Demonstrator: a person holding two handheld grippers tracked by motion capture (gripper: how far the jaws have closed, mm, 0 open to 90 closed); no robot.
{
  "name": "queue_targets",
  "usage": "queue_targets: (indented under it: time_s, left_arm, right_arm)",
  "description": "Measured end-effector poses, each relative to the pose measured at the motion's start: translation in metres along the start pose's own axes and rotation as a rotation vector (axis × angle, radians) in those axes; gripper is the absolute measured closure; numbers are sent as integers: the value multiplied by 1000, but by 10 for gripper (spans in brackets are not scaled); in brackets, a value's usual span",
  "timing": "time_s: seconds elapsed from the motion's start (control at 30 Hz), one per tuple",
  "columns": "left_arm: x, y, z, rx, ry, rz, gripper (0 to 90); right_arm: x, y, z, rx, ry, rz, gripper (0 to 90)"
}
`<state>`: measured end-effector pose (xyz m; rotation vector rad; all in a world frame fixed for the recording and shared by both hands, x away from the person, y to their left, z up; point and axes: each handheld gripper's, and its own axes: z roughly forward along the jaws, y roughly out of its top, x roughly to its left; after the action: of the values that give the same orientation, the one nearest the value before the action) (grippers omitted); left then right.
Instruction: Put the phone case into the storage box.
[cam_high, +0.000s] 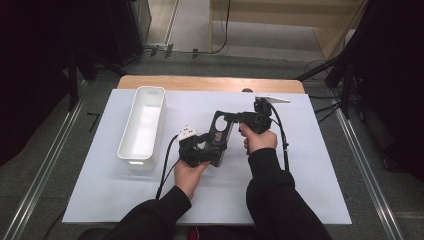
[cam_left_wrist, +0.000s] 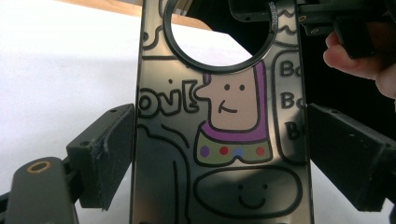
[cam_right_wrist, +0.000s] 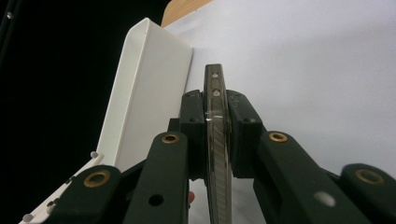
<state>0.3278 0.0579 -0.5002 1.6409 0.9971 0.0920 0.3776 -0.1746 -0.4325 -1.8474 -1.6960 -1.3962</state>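
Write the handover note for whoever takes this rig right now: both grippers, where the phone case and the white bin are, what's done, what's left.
Left gripper: clamped across the width of the phone case, pads on both long edges.
Right gripper: shut on the case's thin edge at the camera-hole end.
Case: dark, cartoon-printed, held by both grippers above the white mat.
White bin: to the left on the mat; nothing can be seen inside it.
Done: case picked up and held two-handed.
Left: probably placing it in the bin; one gripper must let go first.

Bin (cam_high: 142, 122) on bench (cam_high: 300, 195) near left edge; phone case (cam_high: 220, 135) at centre, just right of bin, btw both grippers.
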Motion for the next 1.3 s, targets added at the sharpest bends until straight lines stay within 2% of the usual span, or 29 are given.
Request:
queue_targets:
  time_s: [0.13,0.23,0.37,0.6,0.7,0.77,0.8,0.93,1.03,1.1,1.3]
  left_arm:
    - [-3,3,3,27,15,22,114]
    - [-6,6,3,37,46,78,113]
    - [-8,7,2,36,52,121,114]
    - [-9,12,0,66,39,142,107]
    - [-10,14,1,85,28,149,60]
    - [-11,15,1,93,16,166,0]
    - [-11,15,0,96,15,173,0]
    - [-10,18,-2,107,-2,164,0]
    - [-12,22,0,175,-4,198,0]
    - [-13,25,-1,193,7,229,0]
    - [-12,31,-5,206,-35,194,1]
  right_arm:
    - [1,1,-2,-4,-2,-4,770]
    - [0,1,-3,-5,-5,-7,770]
    - [1,1,-4,-2,-2,-11,770]
    - [4,0,-6,-2,4,-24,769]
    - [5,-1,-6,0,11,-26,770]
    - [6,-2,-5,2,12,-34,770]
    - [6,-2,-5,3,16,-37,770]
    - [7,-2,-6,11,14,-48,770]
    - [6,-1,-7,8,13,-61,770]
    - [5,0,-7,10,16,-65,770]
    - [2,3,-8,21,6,-90,770]
